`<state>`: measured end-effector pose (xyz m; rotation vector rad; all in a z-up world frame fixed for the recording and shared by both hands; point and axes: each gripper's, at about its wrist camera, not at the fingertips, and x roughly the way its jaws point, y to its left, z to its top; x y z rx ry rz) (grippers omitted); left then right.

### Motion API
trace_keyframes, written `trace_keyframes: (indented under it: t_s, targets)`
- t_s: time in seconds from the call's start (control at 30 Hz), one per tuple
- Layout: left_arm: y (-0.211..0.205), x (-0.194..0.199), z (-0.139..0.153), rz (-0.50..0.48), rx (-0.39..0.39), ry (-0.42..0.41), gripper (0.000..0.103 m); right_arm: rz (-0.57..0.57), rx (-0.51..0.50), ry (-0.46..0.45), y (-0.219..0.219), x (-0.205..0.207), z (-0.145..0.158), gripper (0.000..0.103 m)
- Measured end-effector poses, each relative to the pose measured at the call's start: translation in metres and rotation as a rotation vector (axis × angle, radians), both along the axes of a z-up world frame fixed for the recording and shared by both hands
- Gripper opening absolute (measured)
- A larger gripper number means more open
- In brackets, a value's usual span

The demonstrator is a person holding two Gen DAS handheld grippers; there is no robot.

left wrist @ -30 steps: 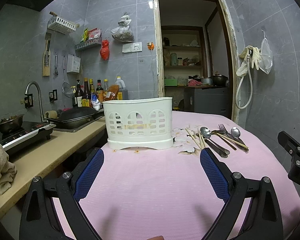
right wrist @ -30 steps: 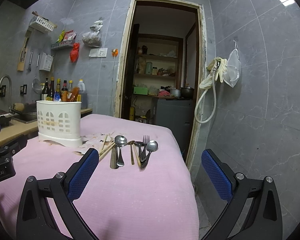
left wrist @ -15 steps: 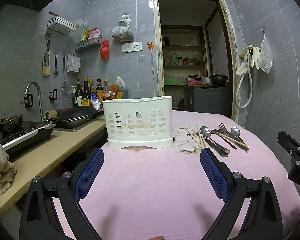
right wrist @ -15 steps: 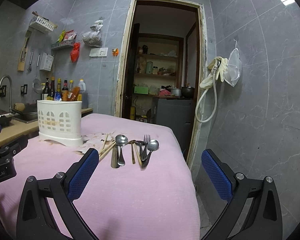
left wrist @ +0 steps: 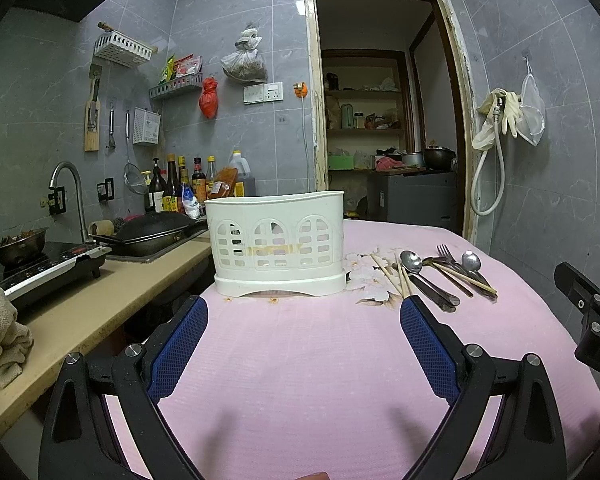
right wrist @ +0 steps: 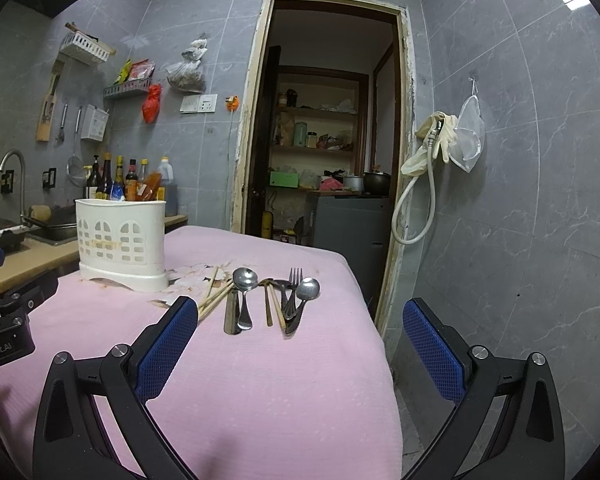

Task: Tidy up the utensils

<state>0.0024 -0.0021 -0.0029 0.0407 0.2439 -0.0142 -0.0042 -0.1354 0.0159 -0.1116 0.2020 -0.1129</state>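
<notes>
A white plastic utensil caddy point(left wrist: 278, 242) stands upright on the pink tablecloth point(left wrist: 308, 368); it also shows in the right wrist view point(right wrist: 122, 242). To its right lie two steel spoons point(right wrist: 244, 292), a fork point(right wrist: 294, 292) and wooden chopsticks point(right wrist: 214, 296) in a loose row; they also show in the left wrist view point(left wrist: 432, 272). My left gripper point(left wrist: 304, 312) is open and empty, short of the caddy. My right gripper point(right wrist: 300, 316) is open and empty, short of the utensils, with its right finger past the table edge.
A kitchen counter point(left wrist: 84, 312) with a cooktop point(left wrist: 48, 268), wok, sink and bottles runs along the left. The table's right edge point(right wrist: 380, 336) drops to the floor by the grey wall. An open doorway point(right wrist: 320, 152) lies behind the table.
The right gripper has drifted slightly left and forward toward the utensils. The left gripper has hardly moved.
</notes>
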Motion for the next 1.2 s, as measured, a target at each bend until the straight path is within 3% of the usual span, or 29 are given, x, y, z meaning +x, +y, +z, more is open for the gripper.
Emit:
trace_keyframes:
  t_s: [1.2]
  targets:
    - [0.002, -0.002, -0.014, 0.004, -0.004, 0.012, 0.094, 0.005, 0.002, 0.03, 0.002, 0.003, -0.008, 0.103]
